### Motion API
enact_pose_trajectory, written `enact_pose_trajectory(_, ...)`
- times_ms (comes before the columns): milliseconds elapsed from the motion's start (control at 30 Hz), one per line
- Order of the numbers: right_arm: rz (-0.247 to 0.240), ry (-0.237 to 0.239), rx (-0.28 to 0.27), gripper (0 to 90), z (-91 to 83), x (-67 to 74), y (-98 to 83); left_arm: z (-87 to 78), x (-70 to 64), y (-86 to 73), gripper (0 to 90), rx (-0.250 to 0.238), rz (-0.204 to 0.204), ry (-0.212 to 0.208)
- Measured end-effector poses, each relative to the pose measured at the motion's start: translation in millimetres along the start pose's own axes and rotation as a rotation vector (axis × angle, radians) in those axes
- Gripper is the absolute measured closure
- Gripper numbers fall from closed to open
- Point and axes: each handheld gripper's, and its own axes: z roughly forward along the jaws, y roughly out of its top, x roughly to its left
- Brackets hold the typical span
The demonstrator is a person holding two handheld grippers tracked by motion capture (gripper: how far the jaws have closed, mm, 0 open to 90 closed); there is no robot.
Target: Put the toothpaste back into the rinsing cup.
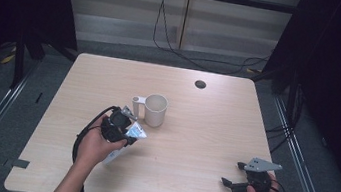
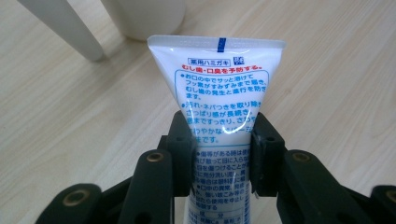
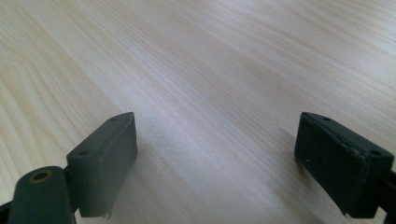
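Your left gripper (image 2: 220, 140) was clamped on the toothpaste tube (image 2: 219, 88): both black pads pressed flat against the tube's sides, one on each edge, roughly at the middle of its length. In the high view that gripper (image 1: 126, 127) sat left of the table's centre, with your left hand (image 1: 93, 143) wrapped around its body and the tube (image 1: 127, 138) slanting out beneath it, its lower end pointing back toward you and down toward the tabletop; whether that end touched the wood, you could not tell from there.

The tube ran straight up between the jaws in the left gripper view, with its flat crimped end farthest from the camera. It was white and glossy, widening toward that crimped seam, with a short blue mark at the seam's middle, a line of red print below it and blocks of blue print down its face.

Just beyond the tube stood a white mug (image 1: 155, 109) with its handle (image 1: 137, 104) turned to the left, near the crimped end but apart from it.

Over on the right, your right gripper (image 3: 217, 163) stood wide open above the bare wooden table (image 3: 224, 70), with nothing between its pads. In the high view it (image 1: 237, 174) lay near the table's front right corner, well apart from the tube and mug.
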Motion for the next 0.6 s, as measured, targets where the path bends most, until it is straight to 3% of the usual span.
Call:
enact_pose_trajectory(33, 0.000, -0.002, 0.001, 12.8, -0.1, 0.0, 0.0, 0.0, 0.0, 0.0, 66.7, 0.000, 0.000, 0.000)
enact_pose_trajectory(67, 0.001, 0.001, 0.000, 12.8, 0.0, 0.1, 0.0, -4.9, 1.7, 0.2, 66.7, -0.042, -0.015, -0.009)
enact_pose_trajectory(167, 0.000, -0.002, 0.001, 12.8, -0.1, 0.1, 0.0, -10.6, 2.2, 1.2, 66.7, -0.092, -0.025, -0.005)
enact_pose_trajectory(500, 0.000, -0.002, 0.001, 12.8, -0.1, 0.1, 0.0, -20.9, 2.6, 4.1, 66.6, -0.153, -0.034, 0.013)
enact_pose_trajectory(600, 0.001, 0.000, 0.000, 12.8, 0.0, 0.0, 0.0, -24.4, 3.5, 4.4, 66.6, -0.193, -0.051, 0.018)
